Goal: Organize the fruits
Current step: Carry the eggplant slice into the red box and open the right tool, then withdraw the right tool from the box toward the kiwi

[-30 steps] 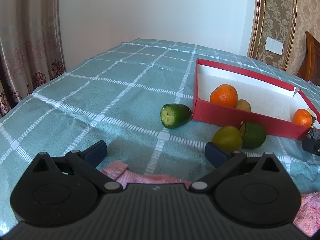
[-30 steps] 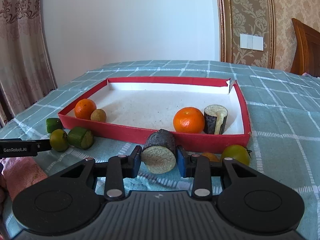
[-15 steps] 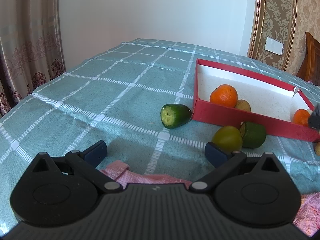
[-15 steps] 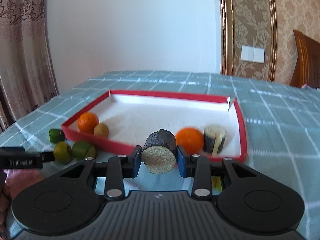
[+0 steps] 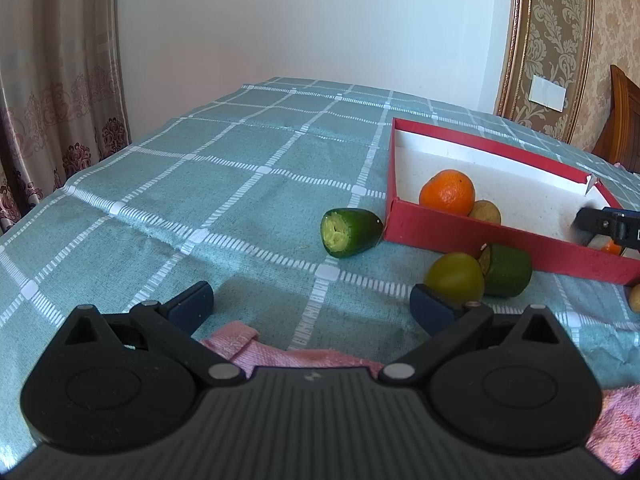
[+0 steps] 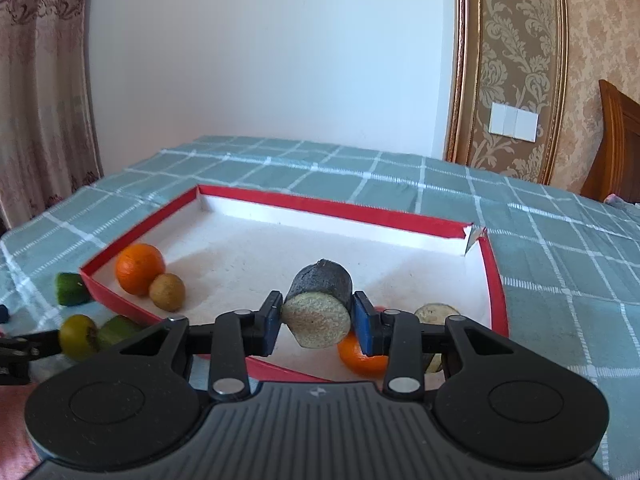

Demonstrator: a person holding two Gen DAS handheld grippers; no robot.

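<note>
Now right claw [image 6: 317, 322] clamps dark cut chunk [image 6: 318, 308] above red tray [image 6: 498, 304]; lower onto bare floor beyond orange [image 6: 362, 356], then release. Left claw [image 5: 310, 306] wide, empty.

R gripper [image 6: 316, 322] gripping dark chunk [image 6: 318, 310], over red tray [image 6: 332, 210]

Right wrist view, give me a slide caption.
Right claw shut on a dark cut chunk, held above the red tray of oranges.

Two oranges [image 6: 140, 268] [image 6: 362, 356]; two dark chunks [image 6: 320, 304] [image 6: 436, 314]; two green pieces [image 5: 350, 232] [image 5: 506, 270]; one red tray [image 6: 340, 210]
</note>
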